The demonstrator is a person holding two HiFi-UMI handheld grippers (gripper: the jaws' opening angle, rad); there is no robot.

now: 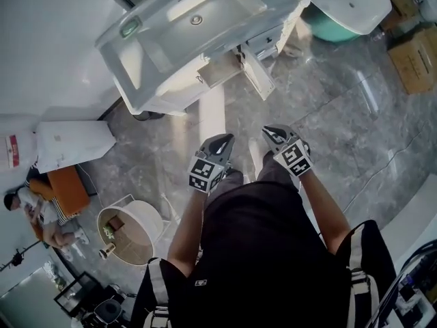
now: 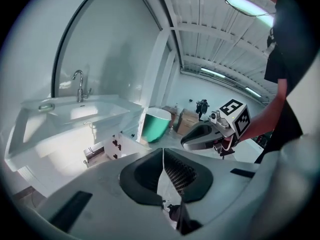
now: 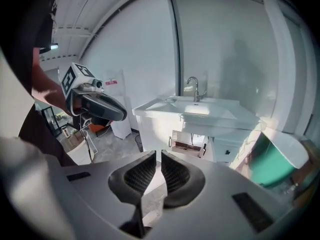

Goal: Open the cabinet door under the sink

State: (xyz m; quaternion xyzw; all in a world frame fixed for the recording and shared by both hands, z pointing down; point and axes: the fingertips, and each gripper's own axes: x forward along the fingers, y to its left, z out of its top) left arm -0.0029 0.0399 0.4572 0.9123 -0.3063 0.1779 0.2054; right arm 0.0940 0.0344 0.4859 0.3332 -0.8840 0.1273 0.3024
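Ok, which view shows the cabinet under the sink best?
The right gripper view: it faces the open cabinet head-on, with the interior visible. The head view shows only its swung-out doors from above. The left gripper view catches it obliquely.

Bright, even indoor light all round, shadows faint. The sink (image 1: pixel 198 19) top is blown out with glare, and the glossy floor (image 1: pixel 328 115) carries pale streaky reflections. In the left gripper view the light comes from ceiling strips (image 2: pixel 215 73) (the one at the top edge is pure white). Both gripper views are heavy fisheye with bent lines and black corners. The near shells of the left gripper (image 2: pixel 162 151) and right gripper (image 3: pixel 159 154) look soft.
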